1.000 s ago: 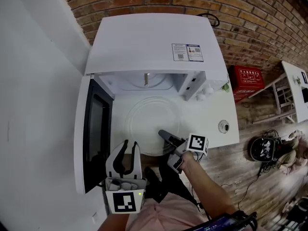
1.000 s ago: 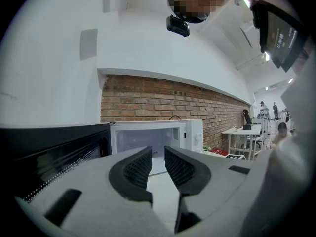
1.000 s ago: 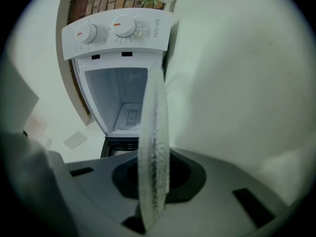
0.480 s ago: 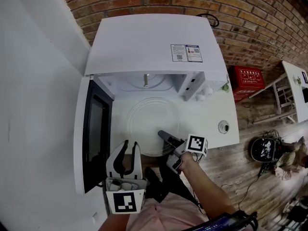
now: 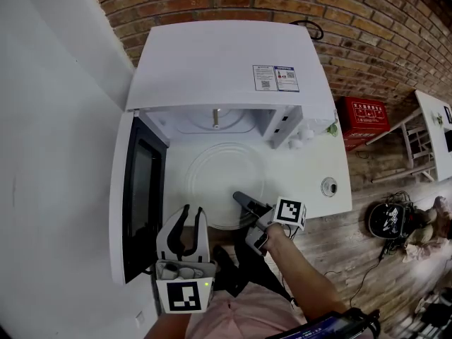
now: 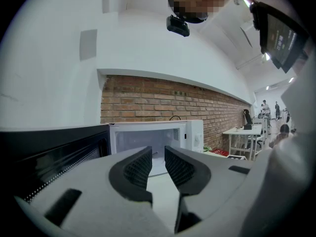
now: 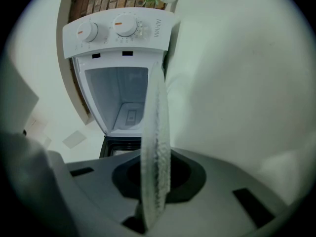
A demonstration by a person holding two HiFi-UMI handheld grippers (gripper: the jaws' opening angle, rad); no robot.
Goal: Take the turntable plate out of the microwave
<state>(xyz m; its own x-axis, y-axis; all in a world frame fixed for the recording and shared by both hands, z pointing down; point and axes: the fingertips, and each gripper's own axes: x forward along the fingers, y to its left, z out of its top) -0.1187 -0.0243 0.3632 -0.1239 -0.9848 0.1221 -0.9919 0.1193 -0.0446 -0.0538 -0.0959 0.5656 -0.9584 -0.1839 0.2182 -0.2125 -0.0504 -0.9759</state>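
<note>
Head view: white microwave oven on white desk, its black-windowed door swung open to the left. Clear round glass turntable plate is outside the cavity, flat over the desk in front of it; resting or lifted, can't tell. Right gripper comes in from lower right, clamped on the plate's near rim. Left gripper sits low by the door, at the plate's near-left edge, pointing at the oven, not gripping it

Left gripper view: jaws partly apart, nothing between them; cavity visible through the gap, plate hard to make out here

Right gripper view: frame rolled sideways, plate edge-on between the pads, both pressing on it; two control knobs read clearly here
</note>
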